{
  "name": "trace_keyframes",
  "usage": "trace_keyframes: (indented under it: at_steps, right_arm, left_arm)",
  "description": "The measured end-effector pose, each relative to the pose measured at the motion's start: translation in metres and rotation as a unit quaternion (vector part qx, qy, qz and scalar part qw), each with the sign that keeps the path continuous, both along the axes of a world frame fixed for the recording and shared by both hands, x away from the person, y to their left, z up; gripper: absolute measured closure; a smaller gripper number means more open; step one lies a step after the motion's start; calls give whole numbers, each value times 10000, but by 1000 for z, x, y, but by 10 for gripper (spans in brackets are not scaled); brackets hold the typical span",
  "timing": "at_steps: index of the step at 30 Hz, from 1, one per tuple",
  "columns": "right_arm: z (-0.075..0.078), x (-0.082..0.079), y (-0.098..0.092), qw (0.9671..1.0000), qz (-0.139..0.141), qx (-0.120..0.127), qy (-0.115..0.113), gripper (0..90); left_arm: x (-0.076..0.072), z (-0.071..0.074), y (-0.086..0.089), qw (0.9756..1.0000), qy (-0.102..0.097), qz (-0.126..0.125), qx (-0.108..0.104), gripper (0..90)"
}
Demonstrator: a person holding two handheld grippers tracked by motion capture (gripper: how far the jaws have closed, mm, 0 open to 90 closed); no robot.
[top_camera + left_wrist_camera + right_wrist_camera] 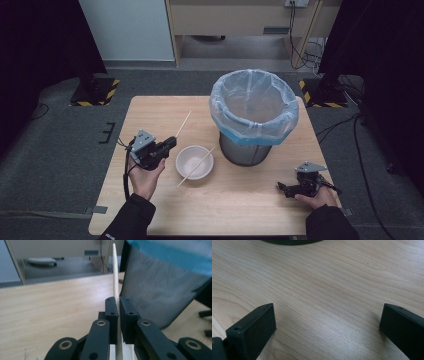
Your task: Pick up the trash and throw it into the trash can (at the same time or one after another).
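A pale wooden table (240, 210) stands on grey carpet, with dark curtains at both sides and a light cabinet along the top of the frame. Left of centre in the high view, the left gripper (170, 143) is held above the table in the person's left hand (145, 177), its jaws clamped tight on a wooden chopstick (183, 124) that slants toward the upper middle; in the left gripper view the stick (115, 277) rises straight out from between the pressed pads. Just right of it sits a white bowl (192, 156) with a second chopstick (196, 166) lying across its rim. Upper right of centre stands a mesh bin (245, 150) lined with a blue-white bag (252, 107). At lower right the right gripper (284, 187) rests on the table, jaws wide apart with bare wood between them.
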State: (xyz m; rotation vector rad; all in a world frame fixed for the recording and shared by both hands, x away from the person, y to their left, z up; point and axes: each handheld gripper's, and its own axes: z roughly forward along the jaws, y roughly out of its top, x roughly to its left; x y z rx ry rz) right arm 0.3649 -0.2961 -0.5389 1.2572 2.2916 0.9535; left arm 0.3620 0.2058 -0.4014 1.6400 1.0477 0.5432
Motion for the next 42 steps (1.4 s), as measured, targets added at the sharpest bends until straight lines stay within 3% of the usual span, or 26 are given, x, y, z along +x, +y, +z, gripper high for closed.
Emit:
trace_keyframes:
  at_steps: [9, 20, 25, 31, 42]
  right_arm:
    - [0, 0, 0, 10000, -7, 4, -1, 8]
    - [0, 0, 0, 10000, -2, -2, -1, 8]
    - [0, 0, 0, 10000, 1, -6, -6, 8]
    - [0, 0, 0, 10000, -18, -9, -5, 7]
    - [0, 0, 1, 10000, -28, -10, -3, 7]
  left_arm:
    - [-15, 35, 15, 9977, -584, 110, -324, 851]
    - [-26, 57, 23, 9936, -966, 120, -574, 851]
    - [-28, 70, 19, 9904, -1203, 23, -685, 851]
    - [-24, 82, 10, 9876, -1353, -99, -787, 851]
    - [-2, 110, -18, 9827, -1558, -233, -973, 851]
